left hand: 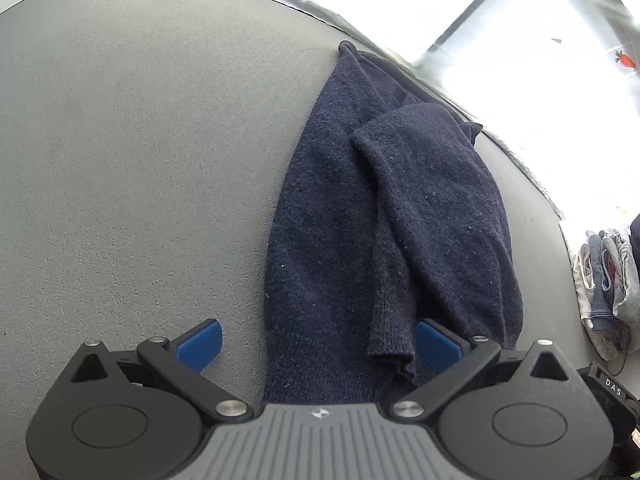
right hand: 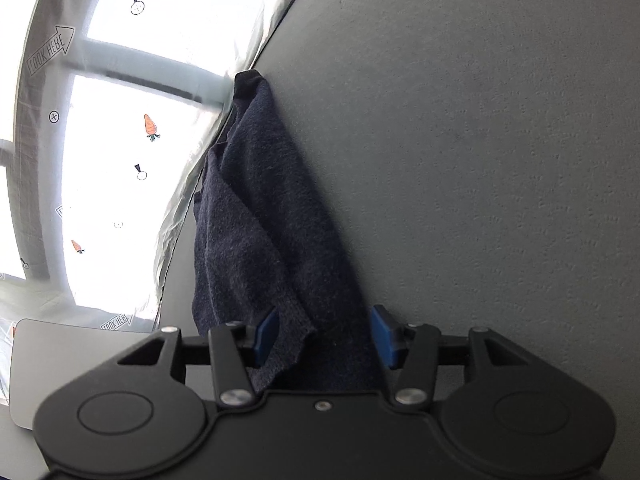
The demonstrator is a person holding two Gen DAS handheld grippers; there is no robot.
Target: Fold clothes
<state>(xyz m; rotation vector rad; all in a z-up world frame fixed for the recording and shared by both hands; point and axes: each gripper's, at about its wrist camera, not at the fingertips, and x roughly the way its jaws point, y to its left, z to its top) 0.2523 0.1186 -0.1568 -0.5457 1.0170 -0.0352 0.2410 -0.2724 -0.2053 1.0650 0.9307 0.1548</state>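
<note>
A grey, finely textured table top is seen in both views. A dark navy knitted sweater is laid directly on it, folded into a long narrow shape, with one sleeve doubled over the top. The far end of the sweater is placed right at the table's far edge, and the near end is spread toward the cameras. To the left of the sweater, in the left wrist view, a wide stretch of the grey surface is shown. To the right of the sweater, near the table's edge, a small heap of mixed clothes is seen; whether it rests on the table cannot be told.
</note>
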